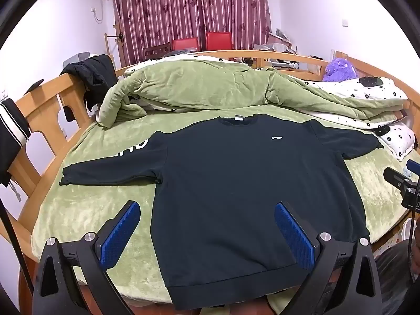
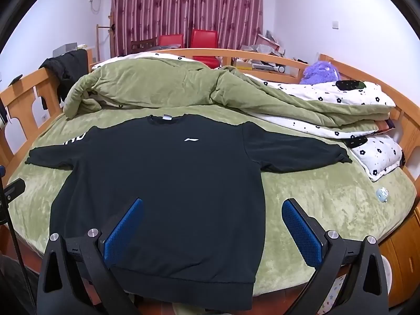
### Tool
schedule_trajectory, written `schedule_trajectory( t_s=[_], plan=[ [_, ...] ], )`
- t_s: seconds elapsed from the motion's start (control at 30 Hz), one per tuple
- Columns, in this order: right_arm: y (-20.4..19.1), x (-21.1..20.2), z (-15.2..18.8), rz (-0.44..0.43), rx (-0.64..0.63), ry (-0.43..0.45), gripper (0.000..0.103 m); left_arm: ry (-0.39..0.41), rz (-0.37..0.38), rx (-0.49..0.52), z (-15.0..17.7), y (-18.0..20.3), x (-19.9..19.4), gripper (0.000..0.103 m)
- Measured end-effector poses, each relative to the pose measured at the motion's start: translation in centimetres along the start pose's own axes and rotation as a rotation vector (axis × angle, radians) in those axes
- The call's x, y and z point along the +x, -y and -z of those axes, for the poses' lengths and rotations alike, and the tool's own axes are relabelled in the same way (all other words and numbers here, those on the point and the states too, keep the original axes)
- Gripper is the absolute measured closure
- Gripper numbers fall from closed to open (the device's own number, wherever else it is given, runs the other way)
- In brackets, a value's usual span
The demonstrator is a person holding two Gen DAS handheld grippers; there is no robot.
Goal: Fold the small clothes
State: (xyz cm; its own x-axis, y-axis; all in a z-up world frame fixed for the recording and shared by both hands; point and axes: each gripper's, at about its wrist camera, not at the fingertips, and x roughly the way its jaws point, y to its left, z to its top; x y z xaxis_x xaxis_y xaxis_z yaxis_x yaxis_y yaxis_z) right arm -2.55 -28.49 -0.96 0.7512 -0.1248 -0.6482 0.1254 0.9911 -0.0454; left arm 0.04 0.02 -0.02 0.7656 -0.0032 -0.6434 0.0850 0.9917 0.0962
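Note:
A black long-sleeved sweatshirt (image 1: 236, 183) with a small white chest logo lies flat, front up, on the green bed cover (image 1: 86, 210), sleeves spread to both sides and hem toward me. It also shows in the right wrist view (image 2: 162, 197). My left gripper (image 1: 207, 207) is open and empty above the hem's left half, its blue pads (image 1: 119, 233) wide apart. My right gripper (image 2: 212, 204) is open and empty above the hem's right side. The right gripper's body shows at the right edge of the left wrist view (image 1: 404, 183).
A rumpled green quilt (image 1: 197, 86) and white flowered bedding (image 2: 328, 97) are piled behind the sweatshirt. A wooden bed frame (image 1: 44, 110) rings the bed, with dark clothes draped on it (image 1: 92, 76). A purple plush toy (image 2: 320, 72) and a small blue item (image 2: 382, 194) sit at the right.

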Motion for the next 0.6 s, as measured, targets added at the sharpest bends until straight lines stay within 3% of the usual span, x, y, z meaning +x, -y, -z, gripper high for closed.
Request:
schedule_trajectory(
  t_s=[0.2,0.27,0.6],
  plan=[
    [-0.1,-0.1,0.1,-0.006,0.001,0.006,0.000,0.006,-0.013,-0.015,-0.2,0.7,0.4,0.000],
    [-0.2,-0.1,0.1,-0.007,0.000,0.008,0.000,0.047,-0.001,-0.040,0.6,-0.1,-0.5,0.000],
    [-0.2,-0.3,0.3,-0.013,0.009,0.009,0.000,0.026,0.013,-0.051,0.1,-1.3,-0.6,0.000]
  ],
)
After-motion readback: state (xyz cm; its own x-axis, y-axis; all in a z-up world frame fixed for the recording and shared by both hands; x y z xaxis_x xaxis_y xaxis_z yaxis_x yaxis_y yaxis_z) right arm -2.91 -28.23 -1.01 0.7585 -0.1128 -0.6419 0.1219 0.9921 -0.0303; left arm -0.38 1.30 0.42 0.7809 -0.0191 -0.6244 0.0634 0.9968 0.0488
